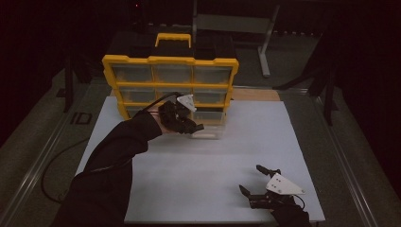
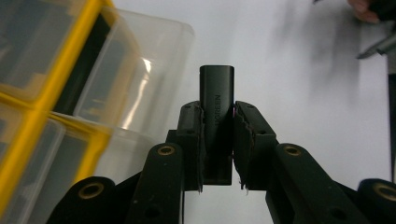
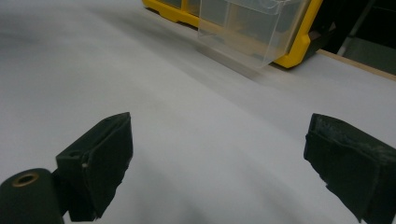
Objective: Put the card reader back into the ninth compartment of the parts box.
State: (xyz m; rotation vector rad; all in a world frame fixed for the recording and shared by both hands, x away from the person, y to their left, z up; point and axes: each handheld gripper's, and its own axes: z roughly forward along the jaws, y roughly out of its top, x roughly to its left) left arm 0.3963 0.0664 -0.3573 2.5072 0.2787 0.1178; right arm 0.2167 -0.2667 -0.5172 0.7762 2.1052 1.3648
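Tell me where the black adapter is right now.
The black adapter is clamped in the left tool, just in front of the pulled-out clear drawer of the yellow organizer.

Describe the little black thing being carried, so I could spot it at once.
Start at the yellow drawer organiser at the back of the white table. In front of its pulled-out clear drawer, the left hand-held gripper pinches a small black plug-like adapter: matte, rounded, lettered down its side, the one dark item against clear plastic.
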